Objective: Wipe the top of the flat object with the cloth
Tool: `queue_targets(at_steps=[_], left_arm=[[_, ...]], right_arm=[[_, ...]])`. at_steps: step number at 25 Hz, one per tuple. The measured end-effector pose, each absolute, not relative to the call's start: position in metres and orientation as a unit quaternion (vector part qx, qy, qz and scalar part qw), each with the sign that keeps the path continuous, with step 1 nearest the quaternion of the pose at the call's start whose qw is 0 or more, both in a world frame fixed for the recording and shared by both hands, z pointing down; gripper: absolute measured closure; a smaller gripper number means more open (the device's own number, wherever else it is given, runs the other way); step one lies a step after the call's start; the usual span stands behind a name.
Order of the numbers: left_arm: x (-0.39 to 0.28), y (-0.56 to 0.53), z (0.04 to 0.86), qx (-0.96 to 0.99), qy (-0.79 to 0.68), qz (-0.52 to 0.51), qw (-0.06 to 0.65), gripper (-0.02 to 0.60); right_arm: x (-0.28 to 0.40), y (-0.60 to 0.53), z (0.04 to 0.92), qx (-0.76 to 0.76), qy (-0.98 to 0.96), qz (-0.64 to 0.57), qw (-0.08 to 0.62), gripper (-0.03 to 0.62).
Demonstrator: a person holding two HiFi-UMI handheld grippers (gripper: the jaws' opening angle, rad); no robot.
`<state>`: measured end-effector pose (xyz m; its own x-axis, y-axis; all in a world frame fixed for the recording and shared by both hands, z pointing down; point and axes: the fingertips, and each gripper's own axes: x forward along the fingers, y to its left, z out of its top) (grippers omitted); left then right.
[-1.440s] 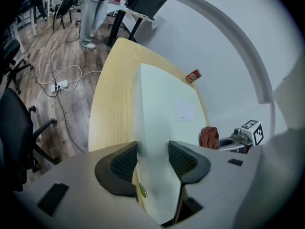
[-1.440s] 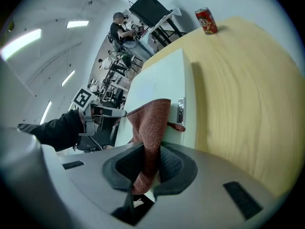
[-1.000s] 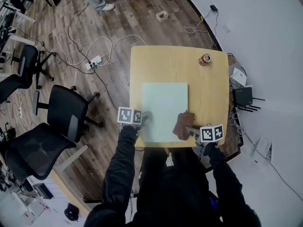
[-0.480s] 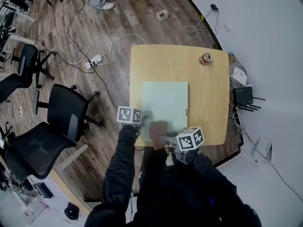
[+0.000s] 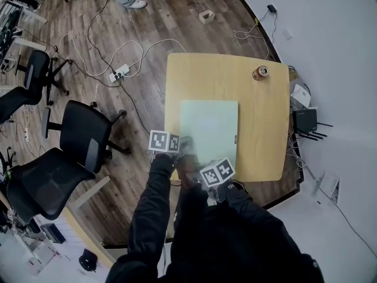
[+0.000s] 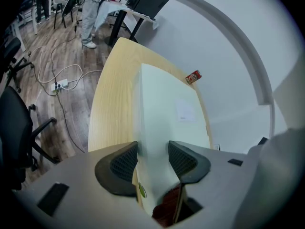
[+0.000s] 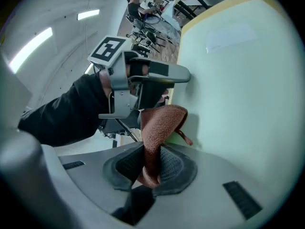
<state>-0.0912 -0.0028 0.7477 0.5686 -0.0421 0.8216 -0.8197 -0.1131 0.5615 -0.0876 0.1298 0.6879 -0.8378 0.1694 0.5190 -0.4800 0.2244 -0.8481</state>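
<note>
A pale green flat board (image 5: 210, 128) lies on the square wooden table (image 5: 259, 108). My left gripper (image 5: 183, 145) holds the board's near left corner; in the left gripper view its jaws (image 6: 152, 149) are shut on the board's edge (image 6: 159, 99). My right gripper (image 5: 199, 166) sits right beside it at the near left of the board, shut on a brown cloth (image 7: 159, 125). The cloth rests against the board (image 7: 238, 80), next to the left gripper (image 7: 143, 78). In the head view the cloth is mostly hidden under the right marker cube.
A drink can (image 5: 261, 72) stands at the table's far right corner. Black office chairs (image 5: 76, 143) stand left of the table. Cables and a power strip (image 5: 121, 73) lie on the wood floor. A router (image 5: 306, 121) sits to the right.
My right gripper has swept the cloth leftward along the board's near edge, from the near right corner to the near left corner. The left gripper has stayed clamped in place.
</note>
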Motion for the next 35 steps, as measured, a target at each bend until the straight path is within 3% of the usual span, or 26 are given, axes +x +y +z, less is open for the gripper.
queue_targets(at_steps=[35], left_arm=[[-0.092,-0.001,0.747,0.666,-0.338,0.339,0.572,0.364]], right_arm=[[0.105,0.124,0.718,0.249,-0.707,0.584,0.312,0.519]])
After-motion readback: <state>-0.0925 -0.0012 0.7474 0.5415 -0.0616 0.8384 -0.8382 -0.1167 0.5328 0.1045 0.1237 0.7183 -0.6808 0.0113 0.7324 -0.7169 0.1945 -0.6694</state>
